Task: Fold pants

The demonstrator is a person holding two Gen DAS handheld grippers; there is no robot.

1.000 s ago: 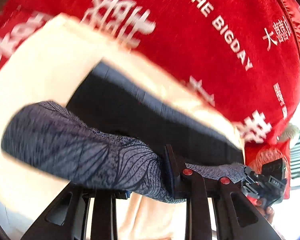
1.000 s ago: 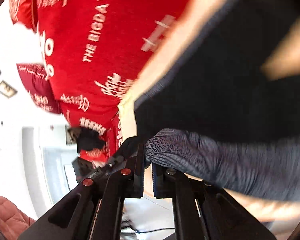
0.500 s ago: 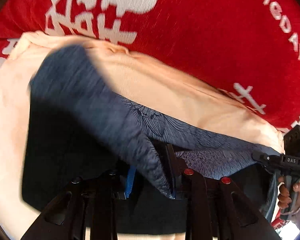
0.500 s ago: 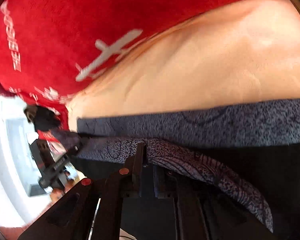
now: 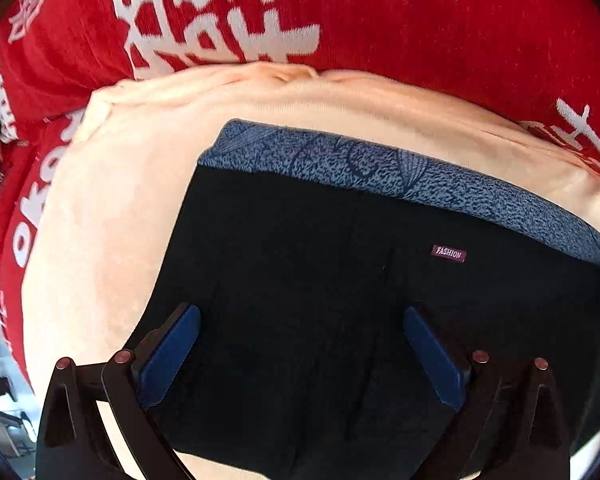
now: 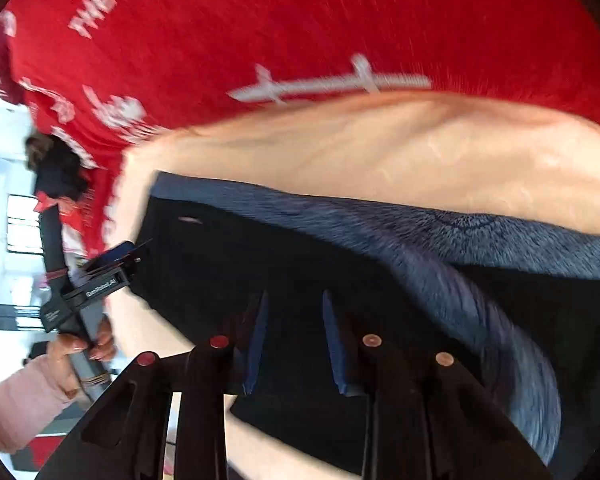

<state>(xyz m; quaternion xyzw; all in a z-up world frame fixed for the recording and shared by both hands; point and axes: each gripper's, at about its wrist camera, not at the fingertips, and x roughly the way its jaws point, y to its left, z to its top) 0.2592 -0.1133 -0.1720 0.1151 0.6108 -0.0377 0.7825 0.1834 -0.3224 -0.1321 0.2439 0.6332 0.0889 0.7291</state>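
Maroon "FASHION" label legible left-wrist only

red printed cloth; peach sheet; bright window

Both wrist views close above pants

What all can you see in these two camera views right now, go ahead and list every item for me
pants: one, black with a blue-grey patterned band, lying folded on the cushion
label: one, maroon, on the pants below the band
cushion: one, pale peach, under the pants
cloth: one, red with white lettering, under and behind the cushion
left gripper: one, black with blue pads, open above the pants
right gripper: one, black with blue pads, open above the pants
hand: one, pink sleeve, holding the left gripper's handle
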